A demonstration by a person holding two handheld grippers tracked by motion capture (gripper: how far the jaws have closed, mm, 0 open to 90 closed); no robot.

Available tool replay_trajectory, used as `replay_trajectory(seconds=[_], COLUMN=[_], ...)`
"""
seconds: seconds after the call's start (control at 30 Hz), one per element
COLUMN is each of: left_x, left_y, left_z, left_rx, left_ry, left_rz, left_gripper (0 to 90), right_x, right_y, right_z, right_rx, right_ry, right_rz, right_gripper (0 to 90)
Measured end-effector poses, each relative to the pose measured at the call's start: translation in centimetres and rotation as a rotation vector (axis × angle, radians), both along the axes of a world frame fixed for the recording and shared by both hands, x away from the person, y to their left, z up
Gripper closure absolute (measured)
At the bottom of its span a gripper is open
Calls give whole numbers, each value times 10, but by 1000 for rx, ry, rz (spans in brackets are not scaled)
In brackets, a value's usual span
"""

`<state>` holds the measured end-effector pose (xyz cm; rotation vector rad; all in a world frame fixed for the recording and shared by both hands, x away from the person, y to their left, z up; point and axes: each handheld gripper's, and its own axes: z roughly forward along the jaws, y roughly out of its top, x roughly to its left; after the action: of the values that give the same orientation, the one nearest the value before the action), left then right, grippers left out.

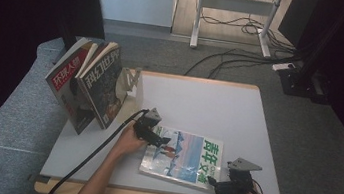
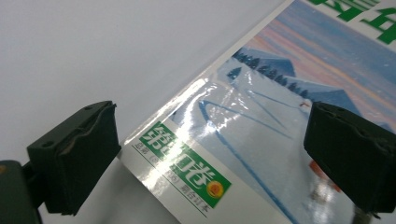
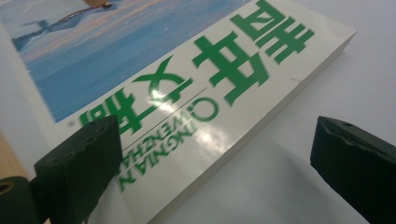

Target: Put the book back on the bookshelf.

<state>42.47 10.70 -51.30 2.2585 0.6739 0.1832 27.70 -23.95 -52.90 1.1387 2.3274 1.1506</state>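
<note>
High view shows the magazine (image 1: 183, 158) lying flat on the white table (image 1: 238, 111) near its front edge, the left gripper (image 1: 163, 141) at its left corner and the right gripper (image 1: 210, 181) at its near right corner, both wide open, gripping nothing.

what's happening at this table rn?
A person works on a magazine lying flat on the white table, one claw in each hand. The left claw is at the magazine's far-left corner, the right claw at its near-right corner. Both are open, jaws spread on either side of the cover's edge, nothing gripped yet. Two more magazines stand leaning in a rack at the table's back left.
</note>
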Motion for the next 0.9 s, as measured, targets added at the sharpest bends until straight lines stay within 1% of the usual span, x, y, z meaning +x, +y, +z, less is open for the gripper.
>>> replay_trajectory(seconds=[0.07, 0.1, 0.17, 0.2, 0.27, 0.3, 0.37, 0.47, 0.53, 0.67, 0.8, 0.9], left_x=[2, 3, 5, 6, 8, 9, 10, 9, 9, 7, 5, 3], left_y=[-3, -5, -7, -7, -6, -6, -6, -8, -8, -11, -12, -11], left_z=[-1, -1, -3, -4, -6, -7, -8, -8, -8, -8, -7, -5], left_rx=[24, 26, 11, 1, 10, 1, -1, 4, 5, 9, 17, 36], left_ry=[-1, 1, -1, 8, 24, 39, 46, 39, 37, 27, 28, 36], left_rz=[-11, -15, -19, -15, -14, -13, -16, -26, -36, -43, -36, -34], left_gripper=[24, 17, 8, 8, 8, 5, 5, 1, 1, 0, 3, 6], right_x=[-5, -7, -12, -14, -18, -19, -22, -25, -27, -26, -26, -25], right_y=[0, 0, 1, 1, 2, 2, 2, 4, 6, 5, 4, 2], right_z=[-1, -1, -1, -1, -1, -1, -1, -3, -6, -9, -9, -8], right_rx=[8, 9, 13, 13, 12, 14, 13, -11, -19, -19, -30, -39], right_ry=[4, 5, 4, 5, 5, 7, 8, 11, 12, 10, -1, -5], right_rz=[3, 6, 11, 12, 19, 18, 22, 30, 32, 24, 25, 16], right_gripper=[20, 21, 21, 21, 21, 21, 21, 21, 21, 0, 0, 0])
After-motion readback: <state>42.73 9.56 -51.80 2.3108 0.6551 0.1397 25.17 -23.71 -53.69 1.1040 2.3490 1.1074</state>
